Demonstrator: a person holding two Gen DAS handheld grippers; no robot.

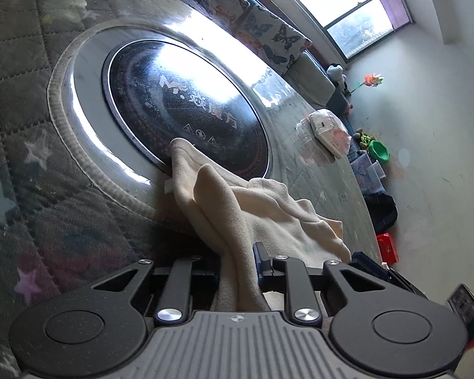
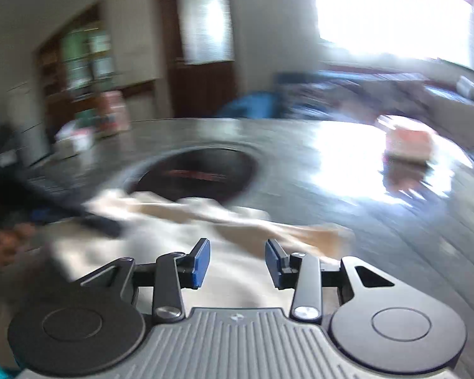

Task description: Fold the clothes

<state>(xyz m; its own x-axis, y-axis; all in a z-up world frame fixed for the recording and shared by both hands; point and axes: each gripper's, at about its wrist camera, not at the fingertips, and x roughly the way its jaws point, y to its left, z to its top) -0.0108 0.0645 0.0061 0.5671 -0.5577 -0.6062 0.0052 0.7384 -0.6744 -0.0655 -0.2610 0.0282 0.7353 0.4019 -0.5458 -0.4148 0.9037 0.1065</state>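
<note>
- Lying crumpled on the round table (image 1: 303, 154), the cream cloth (image 1: 268, 208) reaches with one corner onto the dark glass hob (image 1: 186, 107) set in the table's middle; we see the rest of it bunched in soft folds toward the table's near edge.
- We hold the left gripper (image 1: 237, 271) closed on a thick fold of that cloth: the fabric runs up between the fingers and fills the narrow gap, with the blue pad of one finger pressed against its side.
- We hold the right gripper (image 2: 237, 262) above the pale cloth (image 2: 180, 230) with its blue pads (image 2: 202, 262) parted and nothing between them; the cloth lies beneath and beyond the fingertips, and the blurred view does not show them touching it.
- At the left edge of the right wrist view we make out a hand (image 2: 6, 246) and a dark smear that may be the other gripper; we cannot tell more.
- Farther out on the table, near its far rim, sits a white plastic-wrapped packet (image 1: 327, 129).
- Around the steel ring of the hob spreads a quilted grey cover (image 1: 25, 101) with pale stars.
- Beyond the table we see butterfly-print cushions (image 1: 268, 34) under a bright window (image 1: 357, 9), and a green bowl (image 1: 379, 151) on the floor by the wall.
</note>
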